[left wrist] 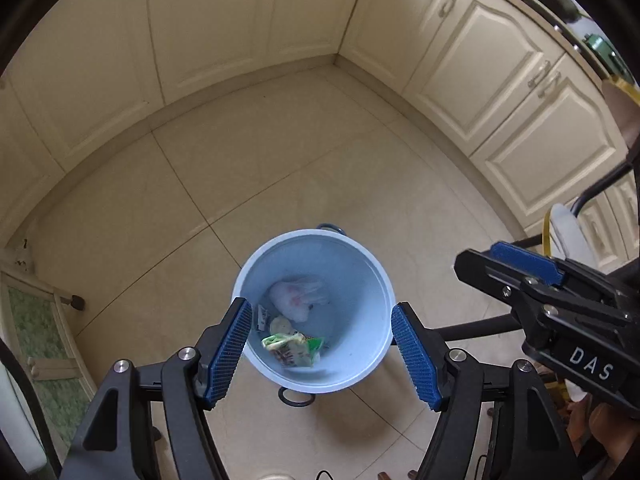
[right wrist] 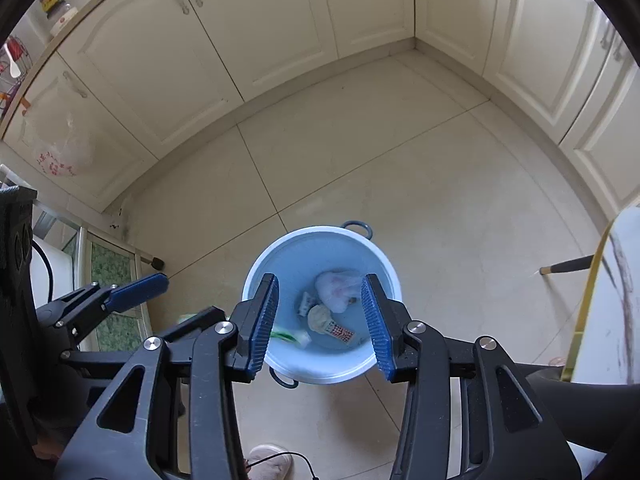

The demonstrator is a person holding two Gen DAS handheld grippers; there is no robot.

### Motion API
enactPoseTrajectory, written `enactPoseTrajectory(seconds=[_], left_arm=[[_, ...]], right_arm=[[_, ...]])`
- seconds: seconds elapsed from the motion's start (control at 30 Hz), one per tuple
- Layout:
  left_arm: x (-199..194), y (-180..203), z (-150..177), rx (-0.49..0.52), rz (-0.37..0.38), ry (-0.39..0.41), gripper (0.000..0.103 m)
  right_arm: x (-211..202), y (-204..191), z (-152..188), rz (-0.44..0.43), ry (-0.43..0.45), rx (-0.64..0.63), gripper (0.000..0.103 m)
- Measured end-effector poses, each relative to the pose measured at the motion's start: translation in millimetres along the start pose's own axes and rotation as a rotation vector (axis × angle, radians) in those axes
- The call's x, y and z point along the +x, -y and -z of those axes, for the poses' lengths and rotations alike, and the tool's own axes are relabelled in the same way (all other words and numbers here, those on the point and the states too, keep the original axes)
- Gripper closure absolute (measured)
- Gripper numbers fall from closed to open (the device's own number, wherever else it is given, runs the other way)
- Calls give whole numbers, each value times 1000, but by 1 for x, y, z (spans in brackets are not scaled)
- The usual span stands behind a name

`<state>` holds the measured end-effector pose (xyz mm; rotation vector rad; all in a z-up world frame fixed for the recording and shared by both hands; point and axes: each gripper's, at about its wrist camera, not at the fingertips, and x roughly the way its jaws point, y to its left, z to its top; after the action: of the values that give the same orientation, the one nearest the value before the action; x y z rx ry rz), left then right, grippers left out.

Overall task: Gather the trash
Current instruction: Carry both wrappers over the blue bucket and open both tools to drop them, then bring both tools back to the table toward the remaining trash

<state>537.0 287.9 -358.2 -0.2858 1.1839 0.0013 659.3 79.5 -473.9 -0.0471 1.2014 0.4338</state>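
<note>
A light blue bin [left wrist: 360, 376] [right wrist: 384, 264] stands on the tiled floor, right below both grippers. In it lie a white plastic bag [left wrist: 298, 296] [right wrist: 338, 290], a green snack wrapper [left wrist: 294, 348] [right wrist: 288, 336], a crumpled paper ball [right wrist: 319, 317] and a red chequered packet [right wrist: 342, 334]. My left gripper [left wrist: 320, 320] hangs open over the bin's mouth with nothing between its blue pads. My right gripper [right wrist: 320, 292] is open above the bin too, and it holds nothing. Each gripper also shows from the side in the other's view: the right gripper [left wrist: 480, 264], the left gripper [right wrist: 180, 300].
Cream kitchen cabinets [left wrist: 240, 32] [right wrist: 280, 40] line the far walls and meet in a corner. A glass-panelled door [left wrist: 28, 320] stands at the left. A thin plastic bag [right wrist: 60, 152] hangs on a cabinet. A furniture leg [right wrist: 564, 268] and a slipper [right wrist: 268, 460] are nearby.
</note>
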Motion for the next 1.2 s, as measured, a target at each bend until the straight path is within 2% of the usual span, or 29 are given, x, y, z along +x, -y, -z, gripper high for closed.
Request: enactPoseTrajectory(seconds=[0.13,0.2,0.3,0.57,0.63,0.67,0.7,0.8,0.9,0.97,1.07,1.2], left_arm=[[-31,-6,3,-28,-73,59,35],[-56,-7,7,-25,-104,112,35],[-101,-4,12,-29,-125,202,35],[-228,34,44,1,-126,449,22],[-255,51,56,10,-123,506,21],[-272,59,61,19,-122,538,19],[-287,66,69,29,-113,562,18],[-332,110,100,67,-67,651,12],[-370,137,133,114,-69,749,5],[-390,159,157,148,-61,799,1],[-410,190,196,195,-38,857,1],[-437,216,241,238,-50,949,1]], right_arm=[[-17,-12,2,0,24,-39,55],[-32,-24,4,-7,45,-66,50],[-65,-40,8,-15,103,-106,49],[-209,-74,37,43,354,-177,33],[-246,-77,49,62,414,-182,27],[-268,-77,57,69,452,-178,20],[-287,-78,62,71,484,-173,14],[-346,-67,84,90,573,-141,7],[-403,-63,112,125,663,-113,0],[-440,-60,133,144,730,-94,0],[-488,-57,160,183,812,-64,0],[-537,-54,194,227,894,-24,0]])
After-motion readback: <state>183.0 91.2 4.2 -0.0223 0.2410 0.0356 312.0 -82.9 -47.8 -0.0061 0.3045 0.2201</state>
